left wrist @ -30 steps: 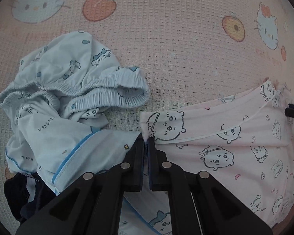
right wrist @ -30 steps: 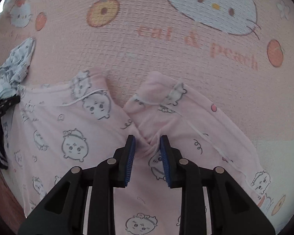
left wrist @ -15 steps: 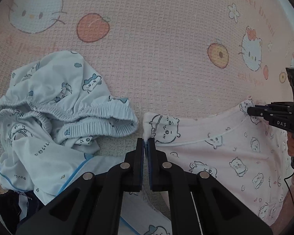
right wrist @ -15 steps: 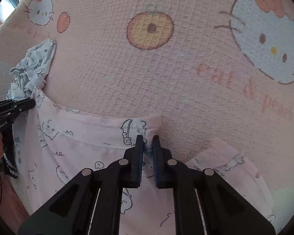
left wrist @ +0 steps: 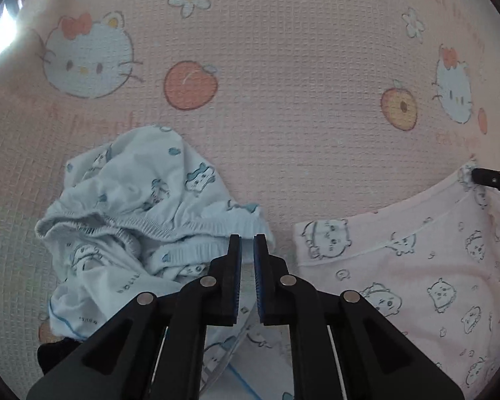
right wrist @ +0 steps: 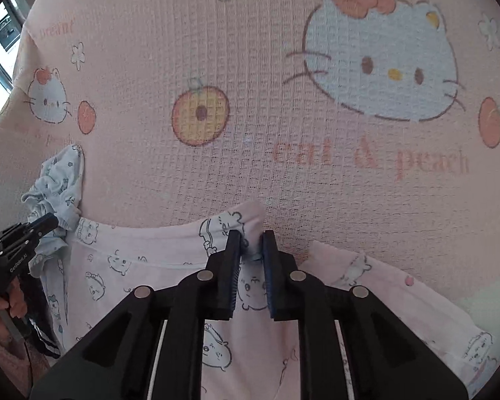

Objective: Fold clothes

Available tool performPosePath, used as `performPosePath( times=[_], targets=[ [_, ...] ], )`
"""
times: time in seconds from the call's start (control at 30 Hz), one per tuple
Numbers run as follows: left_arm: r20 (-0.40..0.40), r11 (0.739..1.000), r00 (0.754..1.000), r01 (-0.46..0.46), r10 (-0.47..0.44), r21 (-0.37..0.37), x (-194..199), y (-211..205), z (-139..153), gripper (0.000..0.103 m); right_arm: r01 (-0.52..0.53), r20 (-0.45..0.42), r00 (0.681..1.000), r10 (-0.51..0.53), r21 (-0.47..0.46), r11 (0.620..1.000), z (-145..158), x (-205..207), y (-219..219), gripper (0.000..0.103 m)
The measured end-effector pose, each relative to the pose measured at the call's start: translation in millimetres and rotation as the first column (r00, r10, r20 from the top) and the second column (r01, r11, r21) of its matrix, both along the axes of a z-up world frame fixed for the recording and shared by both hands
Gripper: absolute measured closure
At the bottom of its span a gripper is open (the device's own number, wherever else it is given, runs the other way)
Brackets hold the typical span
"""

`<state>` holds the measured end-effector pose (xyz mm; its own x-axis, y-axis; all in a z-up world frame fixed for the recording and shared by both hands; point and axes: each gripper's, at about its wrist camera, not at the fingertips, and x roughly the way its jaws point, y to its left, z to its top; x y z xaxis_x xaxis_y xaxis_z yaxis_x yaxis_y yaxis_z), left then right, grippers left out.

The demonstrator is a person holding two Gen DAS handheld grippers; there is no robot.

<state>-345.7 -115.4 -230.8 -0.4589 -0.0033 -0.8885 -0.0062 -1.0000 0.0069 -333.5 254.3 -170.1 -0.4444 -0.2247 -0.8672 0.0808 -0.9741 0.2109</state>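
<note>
Left gripper (left wrist: 246,256) parted slightly and empty; right gripper (right wrist: 251,253) slightly parted around the pink garment's corner.

The left jaws have just been opening, with nothing between them; they hover over the crumpled light blue clothes (left wrist: 143,206) on the left. The right jaws have also just eased apart, though the far corner of the pink garment (right wrist: 156,266) sits between them; whether the pads still press it I cannot tell. That garment lies spread on the pink printed blanket (right wrist: 283,116), far edge drawn fairly straight. By my reading, folding has barely begun; the blue pile is untouched.
</note>
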Motion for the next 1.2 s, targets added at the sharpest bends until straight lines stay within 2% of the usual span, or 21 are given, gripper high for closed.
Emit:
performPosePath(
  times=[0.07,0.13,0.2,0.23,0.27,0.3,0.33,0.4,0.47,0.53,0.6,0.67,0.77,0.8,0.87,0.97,1.03,1.07,1.1,1.17,1.2],
  targets=[
    [0.091,0.991,0.996,0.006,-0.018,0.132,19.2,-0.6,-2.2,0.094,-0.018,0.011,1.0,0.018,0.001,1.0,8.7,11.7,-2.3,0.087],
    [0.119,0.976,0.987,0.081,-0.107,0.202,42.4,24.9,0.4,0.094,-0.071,0.021,0.997,0.072,-0.027,0.997,4.8,22.2,-6.6,0.084],
    [0.135,0.954,0.969,0.167,-0.205,0.25,64.7,53.2,1.4,0.094,-0.053,0.076,0.996,0.053,-0.002,0.999,-4.9,12.5,-15.8,0.084],
    [0.16,0.949,0.96,0.188,-0.232,0.252,74.9,64.0,-2.9,0.094,-0.039,0.106,0.994,0.037,0.016,0.999,-10.1,7.0,-20.5,0.084],
    [0.187,0.946,0.949,0.203,-0.253,0.252,85.0,74.1,-7.9,0.094,0.0,0.124,0.992,0.001,-0.006,1.0,-5.9,12.6,-12.9,0.081],
    [0.214,0.943,0.938,0.218,-0.274,0.253,95.1,84.1,-12.8,0.094,0.031,0.124,0.992,-0.022,-0.075,0.997,2.7,21.7,-6.3,0.081],
    [0.259,0.952,0.928,0.215,-0.269,0.216,104.0,87.0,-22.0,0.094,0.056,0.12,0.992,-0.037,-0.155,0.986,11.8,30.7,-1.7,0.081],
    [0.322,0.966,0.913,0.212,-0.25,0.149,121.1,86.6,-33.5,0.095,0.043,0.132,0.991,-0.014,-0.225,0.973,27.2,59.4,-10.5,0.081],
    [0.344,0.97,0.908,0.214,-0.241,0.114,137.5,81.6,-33.0,0.094,-0.032,0.16,0.985,0.062,-0.182,0.983,29.8,100.9,-28.3,0.081],
    [0.367,0.979,0.909,0.198,-0.2,0.042,149.3,79.8,-26.0,0.094,-0.078,0.195,0.975,0.104,-0.136,0.988,25.4,148.0,-38.2,0.081],
    [0.311,0.982,0.931,0.185,-0.189,0.044,162.1,87.2,-9.8,0.094,-0.071,0.232,0.968,0.098,-0.12,0.99,12.0,190.7,-41.5,0.081],
    [0.243,0.961,0.936,0.217,-0.255,0.174,177.4,106.2,2.6,0.094,-0.024,0.254,0.965,0.058,-0.133,0.991,-1.3,225.3,-38.5,0.081],
    [0.263,0.942,0.913,0.262,-0.313,0.211,198.8,140.2,-4.4,0.094,0.022,0.309,0.951,0.015,-0.113,0.993,-32.9,258.7,-49.8,0.081],
    [0.286,0.943,0.901,0.288,-0.327,0.17,206.9,149.9,-9.5,0.094,0.023,0.312,0.95,0.007,-0.093,0.995,-36.0,268.3,-51.7,0.081],
    [0.364,0.944,0.875,0.326,-0.318,0.04,226.5,157.7,-25.0,0.094,0.032,0.284,0.959,-0.013,-0.064,0.997,-29.4,283.7,-43.1,0.081],
    [0.404,0.957,0.886,0.281,-0.229,-0.072,247.4,141.2,-21.8,0.092,0.067,0.254,0.964,-0.071,0.024,0.997,-21.1,297.7,-20.7,0.081],
    [0.344,0.965,0.91,0.261,-0.231,-0.042,258.1,136.1,-9.6,0.091,0.129,0.249,0.958,-0.141,0.064,0.99,-18.2,304.7,2.1,0.081],
    [0.31,0.968,0.922,0.252,-0.233,-0.021,263.2,133.8,-3.2,0.091,0.154,0.25,0.955,-0.158,0.038,0.987,-16.1,309.2,11.6,0.081],
    [0.3,0.966,0.92,0.259,-0.251,0.017,267.4,135.9,-2.3,0.091,0.175,0.252,0.953,-0.17,0.004,0.985,-13.9,314.2,20.6,0.081],
    [0.287,0.956,0.912,0.277,-0.294,0.099,275.4,141.8,-2.8,0.091,0.128,0.255,0.96,-0.113,-0.043,0.991,-10.9,324.0,19.5,0.081],
    [0.313,0.956,0.904,0.281,-0.292,0.083,278.7,144.4,-9.9,0.091,0.098,0.256,0.964,-0.078,-0.065,0.993,-9.5,329.0,17.5,0.081]
  ],
)
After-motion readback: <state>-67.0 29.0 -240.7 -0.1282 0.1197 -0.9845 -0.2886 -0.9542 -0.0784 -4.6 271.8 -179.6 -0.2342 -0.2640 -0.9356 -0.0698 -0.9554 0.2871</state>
